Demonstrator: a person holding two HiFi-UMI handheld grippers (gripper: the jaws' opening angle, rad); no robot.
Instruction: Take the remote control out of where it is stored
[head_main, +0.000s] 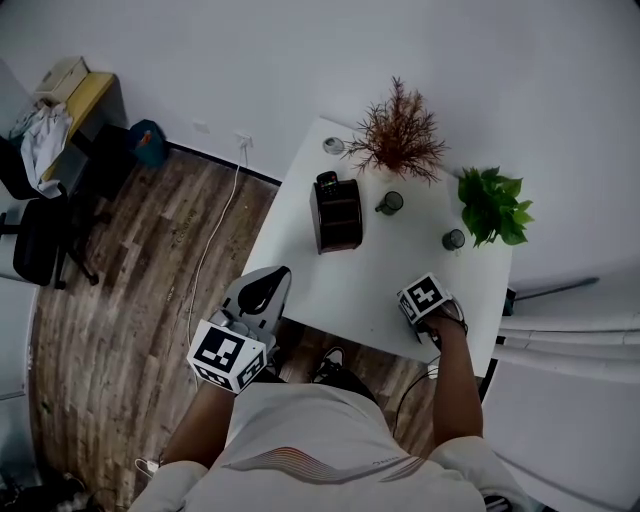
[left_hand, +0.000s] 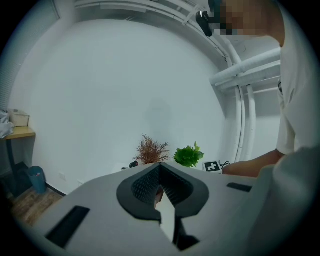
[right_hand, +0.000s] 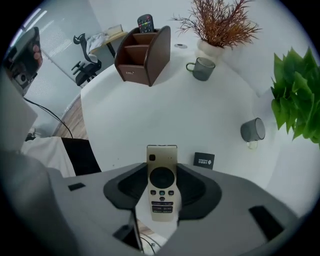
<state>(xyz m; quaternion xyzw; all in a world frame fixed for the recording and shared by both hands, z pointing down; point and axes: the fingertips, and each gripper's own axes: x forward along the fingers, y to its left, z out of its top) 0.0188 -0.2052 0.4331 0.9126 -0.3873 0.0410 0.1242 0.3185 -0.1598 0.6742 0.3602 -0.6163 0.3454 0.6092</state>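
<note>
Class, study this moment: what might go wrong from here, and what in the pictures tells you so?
1. The beige remote is pinched by its narrow sides between the right gripper's fingers, close to the table's near edge. A slip would likely send it to the floor.
2. A black remote stands in the brown organizer. Reaching for it might knock the grey mug nearby.

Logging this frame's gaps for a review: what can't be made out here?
Black remote in the brown holder: right gripper view, holder hides all but its top.
Print on the card: right gripper view, too small.
Beige remote: head view, right gripper hides it.
Tabletop: left gripper view, left gripper covers most of it.
</note>
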